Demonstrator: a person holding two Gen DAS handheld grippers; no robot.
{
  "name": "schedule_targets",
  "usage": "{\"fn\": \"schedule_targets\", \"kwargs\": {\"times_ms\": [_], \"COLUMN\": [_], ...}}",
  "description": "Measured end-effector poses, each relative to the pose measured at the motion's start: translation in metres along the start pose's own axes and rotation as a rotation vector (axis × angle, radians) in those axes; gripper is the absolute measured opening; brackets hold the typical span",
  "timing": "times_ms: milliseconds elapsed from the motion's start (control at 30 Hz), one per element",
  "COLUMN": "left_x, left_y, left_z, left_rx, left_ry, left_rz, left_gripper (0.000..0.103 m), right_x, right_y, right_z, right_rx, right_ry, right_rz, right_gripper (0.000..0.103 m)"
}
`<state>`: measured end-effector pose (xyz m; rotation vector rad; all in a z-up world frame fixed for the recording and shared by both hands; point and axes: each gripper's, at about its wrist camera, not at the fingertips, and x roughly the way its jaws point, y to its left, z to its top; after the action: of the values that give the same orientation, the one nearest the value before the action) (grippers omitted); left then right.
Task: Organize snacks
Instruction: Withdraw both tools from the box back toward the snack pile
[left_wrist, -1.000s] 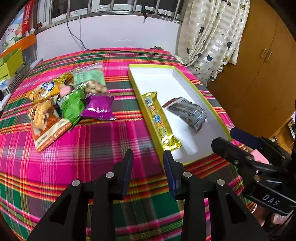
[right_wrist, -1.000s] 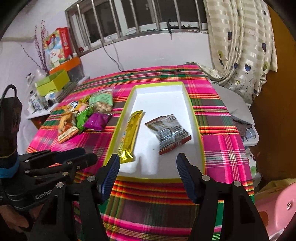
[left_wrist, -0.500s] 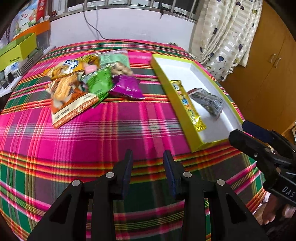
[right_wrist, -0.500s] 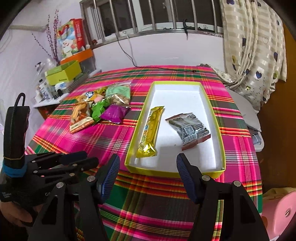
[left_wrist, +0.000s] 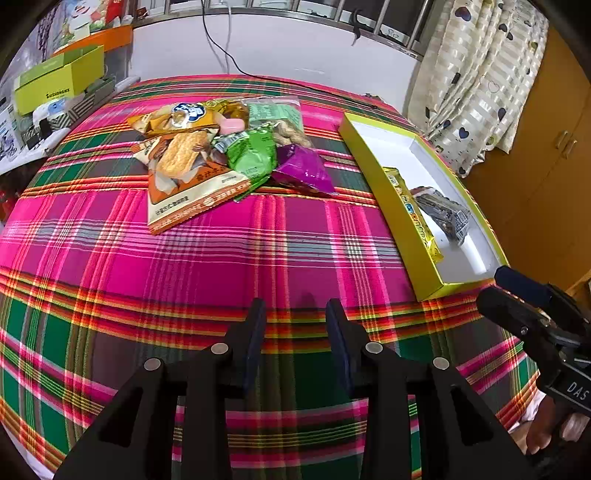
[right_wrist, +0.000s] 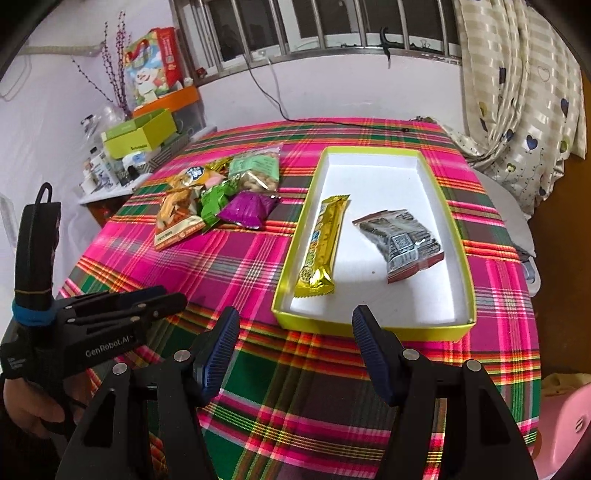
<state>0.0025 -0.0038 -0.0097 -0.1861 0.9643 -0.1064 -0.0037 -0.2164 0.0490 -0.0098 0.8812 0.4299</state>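
- While the sorting appears only partly done, the left wrist view shows the left gripper (left_wrist: 293, 314) at lower centre, its jaws narrowly parted with only plaid cloth between them, pinching nothing.
- Upper centre, a pile of loose snacks (left_wrist: 225, 155) lies overlapped on the bench (left_wrist: 258, 243), presumably waiting its turn; I count about six packets, though the overlap makes that uncertain.
- At the right, the yellow-rimmed tray (left_wrist: 373, 177) holds two packets, laid side by side as if to leave room.
- From the right wrist view, the right gripper (right_wrist: 291, 325) sits at lower centre, jaws spread wide and empty, just before the tray's near wall.
- Inside the tray lie one gold bar (right_wrist: 321, 247) and one dark packet (right_wrist: 400, 243), apart from each other.
- Left of the tray, the purple packet (right_wrist: 247, 210) lies nearest to it, likely the easiest next pick.
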Motion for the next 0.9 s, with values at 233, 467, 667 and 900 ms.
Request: {"fn": "schedule_targets", "kwargs": {"times_ms": [233,467,667,900], "left_x": [-0.003,-0.007,-0.01,-0.011], "left_y": [0.013,0.038,0.055,0.073], "left_z": [-0.002,-0.005,-0.006,0.002], "left_rx": [-0.02,-0.069,-0.096,-0.121], "left_ry": [-0.006,-0.014,-0.026,-0.037], "left_rz": [-0.004,0.004,0.021,0.038], "left_gripper": [0.034,0.034,0.034,0.034], "right_x": [0.005,0.013,0.02,0.038], "right_y": [0.009,0.022,0.034,0.047], "right_z": [-0.002,-0.002,0.005,0.025], "right_rx": [-0.007,-0.041,-0.071,-0.097], "right_ry": [0.02,0.044,0.056,0.07], "right_rz": [0.026,0.044,0.075,0.122], "right_gripper": [0.063,0.063,0.058,0.058]}}
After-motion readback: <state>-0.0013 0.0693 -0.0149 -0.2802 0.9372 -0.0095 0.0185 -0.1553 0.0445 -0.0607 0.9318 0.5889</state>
